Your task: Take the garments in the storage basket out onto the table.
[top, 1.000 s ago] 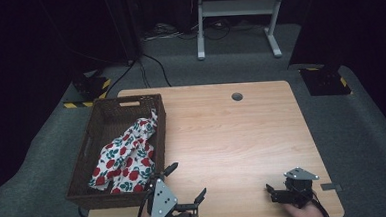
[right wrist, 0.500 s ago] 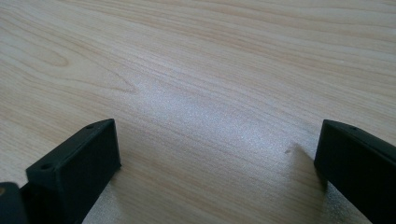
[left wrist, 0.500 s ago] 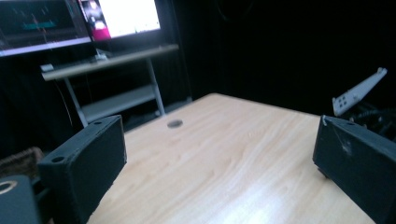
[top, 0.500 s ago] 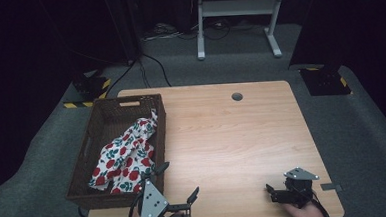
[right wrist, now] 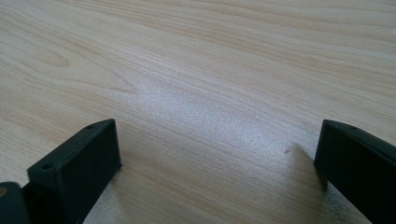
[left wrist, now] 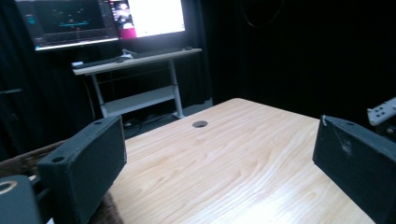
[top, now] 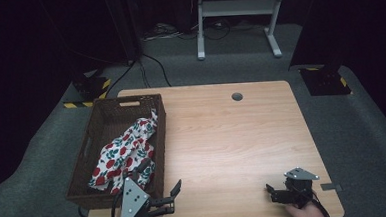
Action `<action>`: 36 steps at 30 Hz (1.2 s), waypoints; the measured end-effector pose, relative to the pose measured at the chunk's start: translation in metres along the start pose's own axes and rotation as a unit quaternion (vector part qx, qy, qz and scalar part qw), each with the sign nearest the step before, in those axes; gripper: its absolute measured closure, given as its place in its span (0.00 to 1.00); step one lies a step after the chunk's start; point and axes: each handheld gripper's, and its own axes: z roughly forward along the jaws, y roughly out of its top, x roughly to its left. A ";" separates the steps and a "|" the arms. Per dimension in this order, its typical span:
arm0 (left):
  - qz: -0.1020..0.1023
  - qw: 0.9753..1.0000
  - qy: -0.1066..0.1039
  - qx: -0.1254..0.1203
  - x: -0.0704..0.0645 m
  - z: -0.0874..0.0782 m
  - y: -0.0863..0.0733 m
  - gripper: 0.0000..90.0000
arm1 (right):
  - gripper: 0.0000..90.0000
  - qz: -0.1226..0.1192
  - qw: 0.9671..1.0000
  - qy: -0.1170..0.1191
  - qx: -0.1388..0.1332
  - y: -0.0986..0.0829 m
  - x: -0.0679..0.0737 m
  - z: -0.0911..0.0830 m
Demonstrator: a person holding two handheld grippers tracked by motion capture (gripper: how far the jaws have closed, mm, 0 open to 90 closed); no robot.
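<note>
At the left of the high view, we see a dark wicker basket (top: 94,138) standing on the left part of the wooden table (top: 232,136), its long side running away from the person. Inside it lies a crumpled white cloth printed with red cherries and green leaves (top: 126,154), stretching from the basket's near half up toward its far right corner, where a fold leans on the rim.

Just beside the basket's near right corner we find the left gripper (top: 161,184), held at the table's near edge with its grey plate tilted toward the camera. Its jaws stand wide apart with nothing between them; one jaw reaches up over the basket's near rim close to the cloth, the other sits over bare wood. In the left gripper view we look between the two spread black jaws across the tabletop to a round cable hole (left wrist: 200,124), with a desk and lit screens (left wrist: 100,21) beyond.

Well apart, at the table's near right corner, we see the right gripper (top: 271,193), low over the wood and pointing left. In the right gripper view its jaws are spread wide above bare wood grain, holding nothing.
</note>
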 end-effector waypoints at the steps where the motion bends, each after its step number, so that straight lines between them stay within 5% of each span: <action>1: 0.000 1.000 0.000 0.000 0.000 0.000 0.000 0.03 | 0.00 0.000 1.000 0.000 0.000 0.000 0.000 0.000; 19: -0.031 0.997 0.071 -0.016 0.041 -0.029 -0.004 0.03 | 0.00 0.000 1.000 -0.001 0.000 0.000 0.000 0.000; 28: -0.045 0.993 0.111 -0.013 0.062 -0.041 -0.012 0.03 | 0.00 0.000 1.000 -0.001 0.000 0.000 0.000 0.000; 36: -0.058 0.987 0.153 -0.005 0.080 -0.052 -0.021 0.03 | 0.00 0.001 1.000 -0.001 0.001 0.000 0.000 0.000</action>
